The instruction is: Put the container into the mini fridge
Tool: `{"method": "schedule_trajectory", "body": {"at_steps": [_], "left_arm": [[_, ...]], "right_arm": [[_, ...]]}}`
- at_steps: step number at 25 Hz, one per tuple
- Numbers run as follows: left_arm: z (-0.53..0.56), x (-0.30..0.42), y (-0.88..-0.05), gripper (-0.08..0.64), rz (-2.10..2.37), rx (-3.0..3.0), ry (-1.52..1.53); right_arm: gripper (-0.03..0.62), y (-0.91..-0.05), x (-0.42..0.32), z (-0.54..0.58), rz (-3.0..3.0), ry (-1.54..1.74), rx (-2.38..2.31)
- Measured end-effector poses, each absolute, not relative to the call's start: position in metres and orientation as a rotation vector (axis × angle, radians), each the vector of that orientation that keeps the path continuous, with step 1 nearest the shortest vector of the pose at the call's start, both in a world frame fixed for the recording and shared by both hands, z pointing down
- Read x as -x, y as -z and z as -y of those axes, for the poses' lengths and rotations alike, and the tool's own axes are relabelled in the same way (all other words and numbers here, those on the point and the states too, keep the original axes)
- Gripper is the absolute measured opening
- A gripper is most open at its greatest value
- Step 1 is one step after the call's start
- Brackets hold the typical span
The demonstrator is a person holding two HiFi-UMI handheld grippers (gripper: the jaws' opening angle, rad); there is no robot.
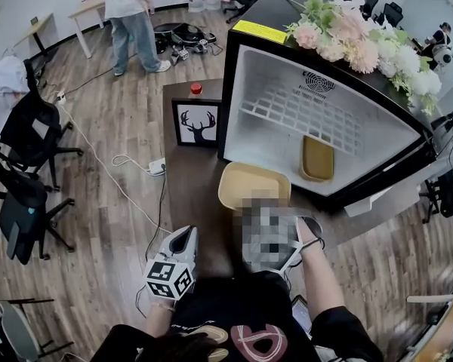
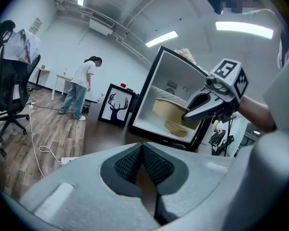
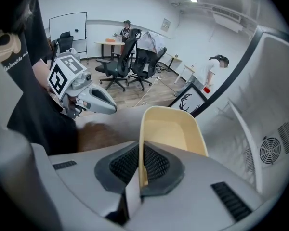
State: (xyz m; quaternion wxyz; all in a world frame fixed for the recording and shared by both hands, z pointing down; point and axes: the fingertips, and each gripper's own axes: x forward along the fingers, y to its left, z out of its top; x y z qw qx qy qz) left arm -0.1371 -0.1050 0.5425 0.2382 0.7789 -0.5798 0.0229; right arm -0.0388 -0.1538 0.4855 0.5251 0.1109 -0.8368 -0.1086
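Container, probably light and rigid, pinched at thin near rim in right tongs; left tongs clenched, empty.

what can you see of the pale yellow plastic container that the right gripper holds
The pale yellow plastic container is a rectangular tub with rounded corners and a thin rim, smooth and matte, open on top and empty. The right gripper is shut on its near wall, one pad inside and one outside; nothing else touches it. It hangs roughly level, seemingly lifted off the dark table, just in front of the open, white-lined mini fridge, not yet inside.
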Motion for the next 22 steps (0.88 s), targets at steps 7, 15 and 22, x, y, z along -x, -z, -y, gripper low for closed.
{"method": "schedule_trajectory", "body": {"at_steps": [7, 15, 22], "left_arm": [[0.113, 0.112, -0.542, 0.009, 1.505, -2.193, -0.098], [0.116, 0.089, -0.54, 0.009, 1.444, -2.229, -0.12], [0.117, 0.08, -0.542, 0.009, 1.42, -2.235, -0.138]], "right_arm": [[0.017, -0.451, 0.019, 0.167, 1.973, 0.241, -0.251], [0.017, -0.409, 0.002, 0.19, 1.963, 0.266, -0.309], [0.017, -0.384, -0.006, 0.202, 1.971, 0.269, -0.329]]}}
